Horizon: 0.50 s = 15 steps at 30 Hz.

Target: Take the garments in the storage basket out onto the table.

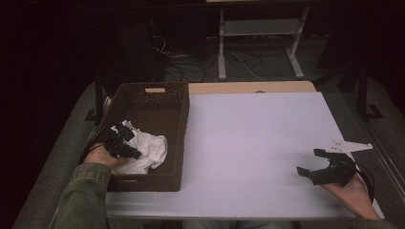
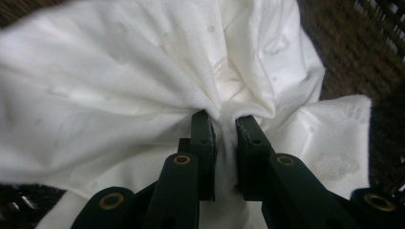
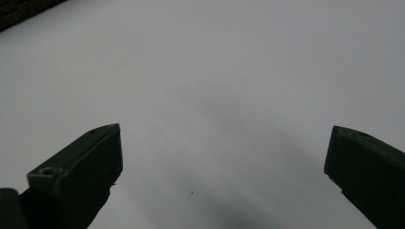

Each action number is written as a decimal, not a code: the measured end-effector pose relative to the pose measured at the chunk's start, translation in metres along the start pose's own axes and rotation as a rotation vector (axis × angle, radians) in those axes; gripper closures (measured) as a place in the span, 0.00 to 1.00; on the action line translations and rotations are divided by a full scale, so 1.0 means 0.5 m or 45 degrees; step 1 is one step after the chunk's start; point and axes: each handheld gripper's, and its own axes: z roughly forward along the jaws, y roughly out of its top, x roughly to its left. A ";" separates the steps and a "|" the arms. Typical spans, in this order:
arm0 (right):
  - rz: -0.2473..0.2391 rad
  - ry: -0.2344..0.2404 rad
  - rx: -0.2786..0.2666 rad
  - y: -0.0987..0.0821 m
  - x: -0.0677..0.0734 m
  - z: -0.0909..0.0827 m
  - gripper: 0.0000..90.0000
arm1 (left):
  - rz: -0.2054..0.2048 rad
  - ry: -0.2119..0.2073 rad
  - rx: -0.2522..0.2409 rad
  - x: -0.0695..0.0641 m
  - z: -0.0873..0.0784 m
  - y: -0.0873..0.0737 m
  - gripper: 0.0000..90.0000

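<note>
Left gripper (image 2: 224,125): its fingers (image 2: 203,138) are closed on a gathered fold of the white cloth (image 2: 119,86), which bunches into a pinched ridge between the two pads. The fabric spreads outward from the pinch on all sides and runs off the top and left edges of the left gripper view, so its full outline is cut off there. In the high view the left gripper (image 1: 125,142) lies over the crumpled cloth (image 1: 148,150), which sits in the near end of the brown woven basket (image 1: 179,138) at the left of the bench (image 1: 258,143). The hand and gripper body hide the cloth's left part. The heap has no clear long axis; it lies loosely along the basket's length. Right gripper (image 3: 224,157): its fingers (image 3: 88,162) stand wide apart with nothing between them, above bare bench surface (image 3: 229,71). In the high view the right gripper (image 1: 315,163) rests near the bench's right edge, well apart from the basket.
</note>
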 end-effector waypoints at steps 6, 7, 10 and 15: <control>0.005 0.001 -0.004 0.000 -0.001 -0.001 0.00 | -0.016 -0.005 -0.139 0.000 -0.046 -0.003 0.89; 0.008 0.001 -0.005 0.000 -0.001 -0.001 0.00 | -0.024 -0.021 -0.152 0.003 -0.053 -0.003 0.89; 0.010 0.001 -0.009 0.000 -0.001 -0.002 0.00 | -0.059 -0.068 -0.198 0.010 -0.072 -0.005 0.89; 0.010 0.003 -0.009 0.000 -0.001 -0.002 0.00 | -0.105 -0.109 -0.283 0.023 -0.107 -0.005 0.89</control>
